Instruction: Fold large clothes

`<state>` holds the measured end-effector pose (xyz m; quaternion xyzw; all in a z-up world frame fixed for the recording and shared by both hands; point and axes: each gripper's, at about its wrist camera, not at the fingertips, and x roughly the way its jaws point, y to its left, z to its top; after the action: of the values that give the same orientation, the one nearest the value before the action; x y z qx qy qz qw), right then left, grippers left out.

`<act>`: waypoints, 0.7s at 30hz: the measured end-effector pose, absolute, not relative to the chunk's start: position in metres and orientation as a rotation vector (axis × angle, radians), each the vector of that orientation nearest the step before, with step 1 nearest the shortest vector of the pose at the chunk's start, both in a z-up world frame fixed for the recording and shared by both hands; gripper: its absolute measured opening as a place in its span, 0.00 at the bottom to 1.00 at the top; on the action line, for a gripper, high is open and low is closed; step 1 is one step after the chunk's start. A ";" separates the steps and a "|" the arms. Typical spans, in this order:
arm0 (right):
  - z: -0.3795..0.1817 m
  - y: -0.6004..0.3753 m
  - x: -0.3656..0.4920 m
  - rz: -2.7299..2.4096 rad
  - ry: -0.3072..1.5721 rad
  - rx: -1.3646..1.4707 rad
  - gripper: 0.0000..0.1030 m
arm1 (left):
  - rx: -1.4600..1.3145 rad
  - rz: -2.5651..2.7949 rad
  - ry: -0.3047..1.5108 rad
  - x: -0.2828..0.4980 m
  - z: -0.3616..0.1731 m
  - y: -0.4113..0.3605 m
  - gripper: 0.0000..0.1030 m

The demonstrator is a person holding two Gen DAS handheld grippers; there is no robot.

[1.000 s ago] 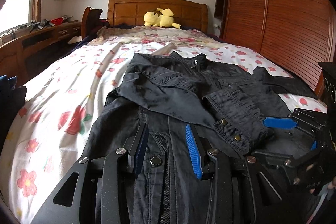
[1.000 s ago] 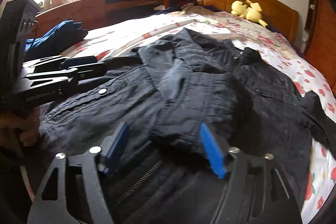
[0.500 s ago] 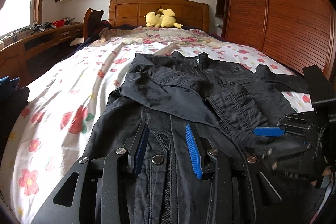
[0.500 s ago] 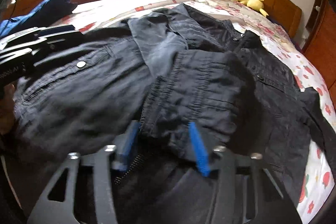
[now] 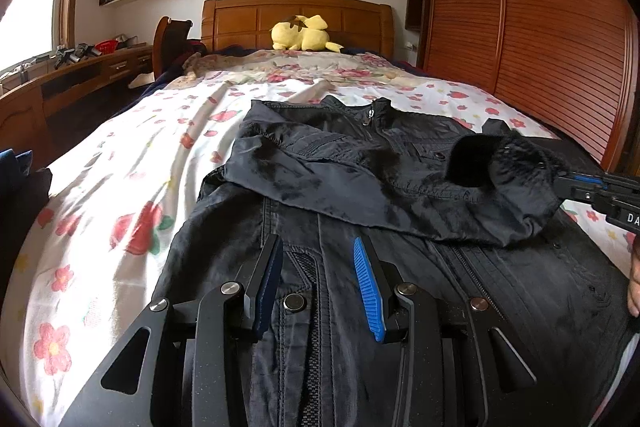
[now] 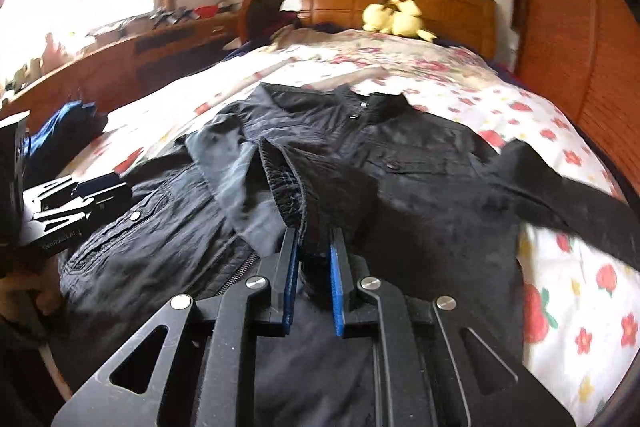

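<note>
Right gripper jaws closing on sleeve cuff above jacket; left gripper jaws open, empty. Thin pinch, could slip free.

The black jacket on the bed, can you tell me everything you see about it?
The black jacket is thin, crinkly fabric with a stand-up collar, front zipper, metal snaps and a chest pocket. It lies front-up on the flowered sheet, one sleeve folded across its chest. The right tongs are closing on that sleeve's cuff, lifting it. The left tongs straddle the hem.
</note>
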<state>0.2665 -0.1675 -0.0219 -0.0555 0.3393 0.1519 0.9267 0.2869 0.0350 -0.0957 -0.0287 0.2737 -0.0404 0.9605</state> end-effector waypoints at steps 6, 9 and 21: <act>-0.037 -0.198 0.275 0.213 0.775 -0.058 0.15 | -0.055 -0.080 0.555 0.287 -0.096 0.034 0.37; -0.043 -0.221 0.275 0.185 0.819 0.024 0.15 | -0.056 -0.080 0.554 0.287 -0.096 0.034 0.37; -0.054 -0.244 0.283 0.144 0.888 -0.036 0.41 | -0.050 -0.089 0.528 0.274 -0.091 0.027 0.37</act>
<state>0.2826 -0.2445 -0.0542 -0.0176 0.4293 0.0698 0.9003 0.2744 0.0269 -0.0908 -0.0249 0.2607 -0.0442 0.9641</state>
